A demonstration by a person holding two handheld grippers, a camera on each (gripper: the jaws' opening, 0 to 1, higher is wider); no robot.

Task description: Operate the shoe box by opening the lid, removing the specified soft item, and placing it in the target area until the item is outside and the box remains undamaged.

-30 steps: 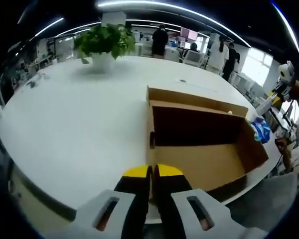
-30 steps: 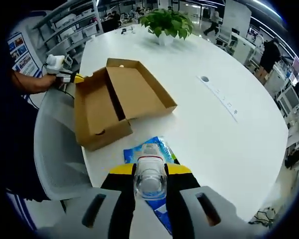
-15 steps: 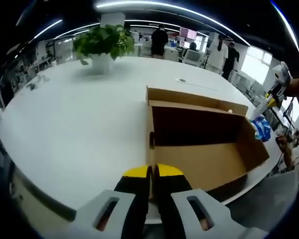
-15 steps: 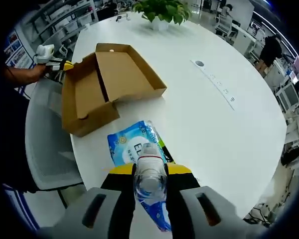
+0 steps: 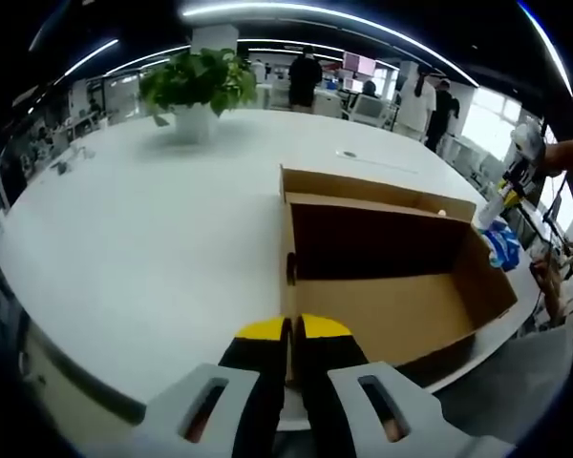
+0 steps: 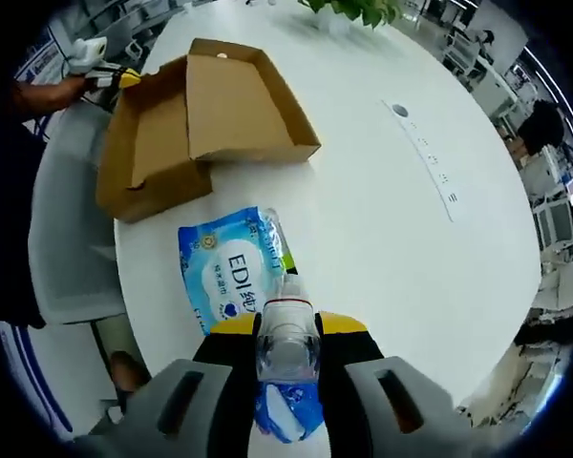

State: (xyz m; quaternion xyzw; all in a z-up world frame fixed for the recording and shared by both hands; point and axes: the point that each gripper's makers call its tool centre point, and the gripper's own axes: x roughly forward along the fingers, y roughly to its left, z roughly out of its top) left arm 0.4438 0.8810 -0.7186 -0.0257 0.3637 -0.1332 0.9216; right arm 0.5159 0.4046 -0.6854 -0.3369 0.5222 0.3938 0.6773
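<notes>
One open cardboard shoe box [image 6: 196, 124] sits on the white table [image 6: 382, 229], its lid edge pinched by the left gripper [image 5: 291, 329], while the right gripper [image 6: 286, 324] clamps one clear plastic bottle [image 6: 286, 343] above one blue wet-wipes pack [image 6: 231, 277] beside the box.

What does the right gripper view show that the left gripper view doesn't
Right gripper view alone: the printed face of the blue soft pack lying flat on the table, with the right gripper shut on its clear end. Left gripper view alone: the box's empty inside and the left gripper shut on its near wall. Shared: the open cardboard shoe box, the white table and the potted plant.
</notes>
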